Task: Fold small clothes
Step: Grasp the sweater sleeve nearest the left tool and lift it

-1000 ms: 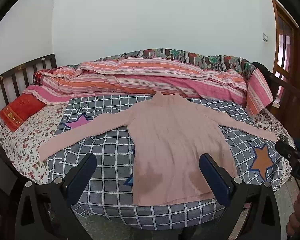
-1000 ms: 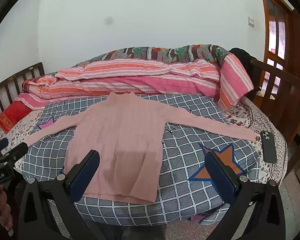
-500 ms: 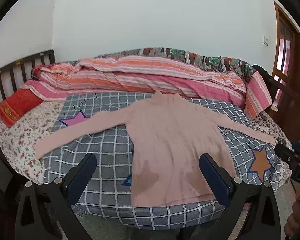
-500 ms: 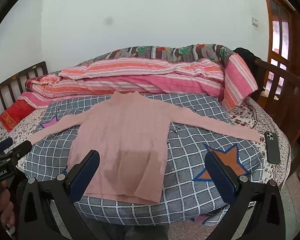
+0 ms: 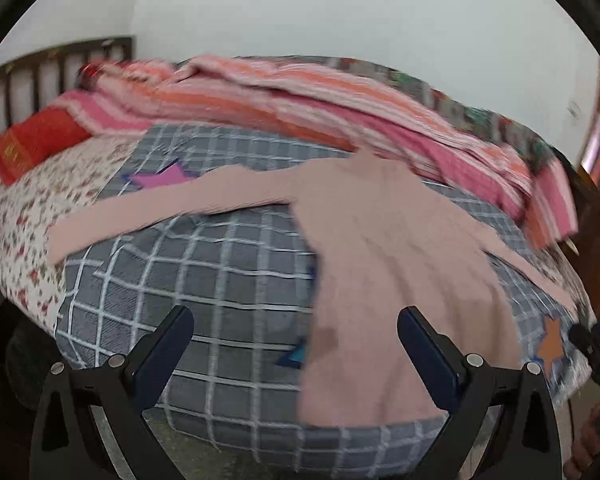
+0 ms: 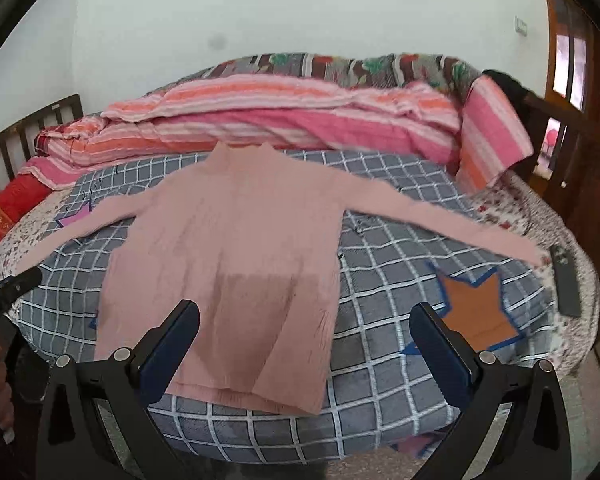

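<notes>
On the checked grey quilt (image 6: pixel 384 344) of the bed, your pink turtleneck sweater (image 6: pixel 236 240) lies flat, face up or down I cannot tell, body square to you, hem toward the near edge, collar toward the heap of striped pink bedding (image 6: pixel 284 120). Both sleeves are stretched straight out to the sides: the left one (image 5: pixel 168 204) reaches onto the floral sheet (image 5: pixel 28 208); the right one (image 6: pixel 440 220) ends just beside a dark phone (image 6: pixel 566 280) near the bed's far right edge.

Progress: no fold made yet, as far as either view shows. The garment is spread and smoothed, which reads as preparation complete. Everything else is left: both sleeves in, then the body folded up.

Left gripper (image 5: pixel 294 344): jaws spread wide, nothing between them, held above the near edge of the bed, aimed at open quilt between the left sleeve and the sweater's side. The left wrist view is motion-blurred, so fine detail is unreliable.

Right gripper (image 6: pixel 304 336): jaws likewise wide apart and empty, hovering over the hem region; not touching cloth as far as I can judge.

A red pillow (image 6: pixel 10 208) sits by the headboard, well clear of the work. Darker patch on the lower front of the sweater: possibly shadow or damp, cannot tell.

Likely first grab for you: a sleeve cuff.
</notes>
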Demonstrator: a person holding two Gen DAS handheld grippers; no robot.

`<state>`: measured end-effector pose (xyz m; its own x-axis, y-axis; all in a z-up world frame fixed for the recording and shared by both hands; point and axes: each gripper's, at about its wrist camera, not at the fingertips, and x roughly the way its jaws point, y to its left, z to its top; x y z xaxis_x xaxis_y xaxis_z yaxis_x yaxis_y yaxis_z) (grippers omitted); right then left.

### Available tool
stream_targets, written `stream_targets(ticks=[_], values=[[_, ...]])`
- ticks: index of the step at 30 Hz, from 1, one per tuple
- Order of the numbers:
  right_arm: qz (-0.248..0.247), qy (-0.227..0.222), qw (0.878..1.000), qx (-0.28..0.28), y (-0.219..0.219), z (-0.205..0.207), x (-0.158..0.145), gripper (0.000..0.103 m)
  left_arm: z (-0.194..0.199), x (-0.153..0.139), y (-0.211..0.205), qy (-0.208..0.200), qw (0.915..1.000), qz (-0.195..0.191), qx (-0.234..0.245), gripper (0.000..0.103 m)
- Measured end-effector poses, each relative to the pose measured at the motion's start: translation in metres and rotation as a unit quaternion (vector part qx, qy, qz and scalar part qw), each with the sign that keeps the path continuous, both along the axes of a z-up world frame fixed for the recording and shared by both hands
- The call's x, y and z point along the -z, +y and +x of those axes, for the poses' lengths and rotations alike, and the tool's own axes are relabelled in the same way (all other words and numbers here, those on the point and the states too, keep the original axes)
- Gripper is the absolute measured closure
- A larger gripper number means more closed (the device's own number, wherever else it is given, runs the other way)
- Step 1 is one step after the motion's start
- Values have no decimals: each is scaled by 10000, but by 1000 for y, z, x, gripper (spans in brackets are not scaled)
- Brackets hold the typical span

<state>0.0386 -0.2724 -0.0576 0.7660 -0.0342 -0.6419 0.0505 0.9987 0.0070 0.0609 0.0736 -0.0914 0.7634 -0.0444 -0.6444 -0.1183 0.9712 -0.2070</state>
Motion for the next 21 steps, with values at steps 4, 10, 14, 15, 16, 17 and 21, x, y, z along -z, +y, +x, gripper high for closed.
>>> stream_targets(ticks=[4, 10, 14, 15, 16, 17, 21], values=[[-183, 247, 9995, 122, -4, 22, 23, 0, 18, 29, 34, 265, 9987, -308, -319, 12], [159, 326, 9993, 89, -18, 38, 47, 0, 40, 48, 87, 257, 9945, -732, -698, 12], [750, 297, 9967, 82, -31, 46, 55, 0, 59, 58, 124, 214, 9890, -1072, -997, 12], [888, 252, 9957, 122, -35, 48, 56, 0, 65, 60, 132, 217, 9879, -1107, -1063, 12], [992, 228, 9947, 167, -39, 51, 56, 0, 71, 63, 139, 211, 9869, -1148, -1118, 12], [1064, 220, 9939, 191, -42, 54, 56, 0, 75, 65, 146, 186, 9857, -1197, -1168, 13], [929, 248, 9948, 334, -49, 68, 55, 3, 85, 77, 180, 74, 9724, -1692, -1605, 18]])
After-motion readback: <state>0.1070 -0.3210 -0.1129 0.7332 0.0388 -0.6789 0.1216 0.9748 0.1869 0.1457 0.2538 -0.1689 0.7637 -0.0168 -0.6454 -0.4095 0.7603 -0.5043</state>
